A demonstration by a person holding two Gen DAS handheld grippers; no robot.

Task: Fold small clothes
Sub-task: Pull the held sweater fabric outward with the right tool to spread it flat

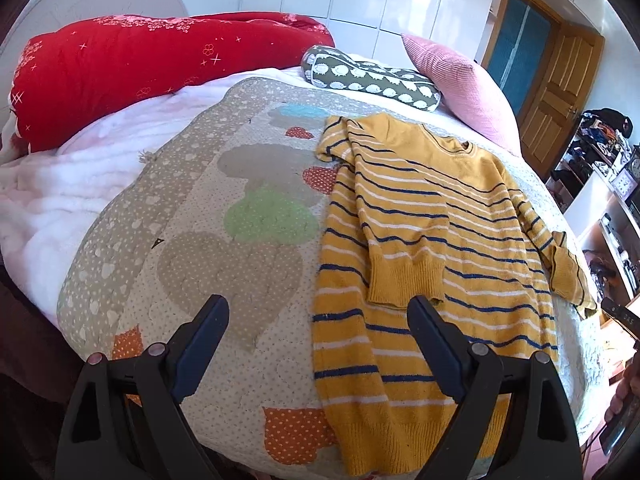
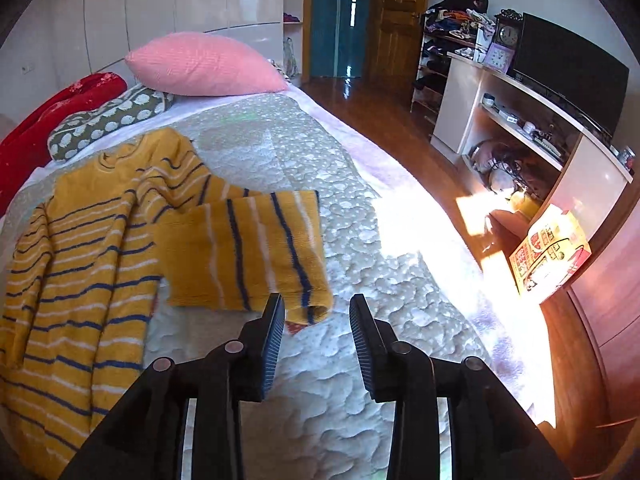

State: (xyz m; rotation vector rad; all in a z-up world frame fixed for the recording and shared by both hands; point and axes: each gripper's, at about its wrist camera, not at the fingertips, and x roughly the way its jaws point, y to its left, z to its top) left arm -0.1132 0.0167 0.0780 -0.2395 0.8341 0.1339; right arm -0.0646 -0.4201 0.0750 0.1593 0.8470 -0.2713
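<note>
a mustard-yellow knitted sweater with navy and white stripes (image 1: 420,216) lies spread on a bed's pale quilt dotted with coloured cloud shapes (image 1: 224,216), likely flattened for folding. one sleeve (image 1: 404,264) is already laid across the chest; the other sleeve (image 2: 248,256) lies out to the side. the right claw (image 2: 317,312) sits just short of its cuff, jaws part-open, gripping nothing. the left claw (image 1: 318,316), jaws wide apart and empty, hovers over the sweater's near edge.
</note>
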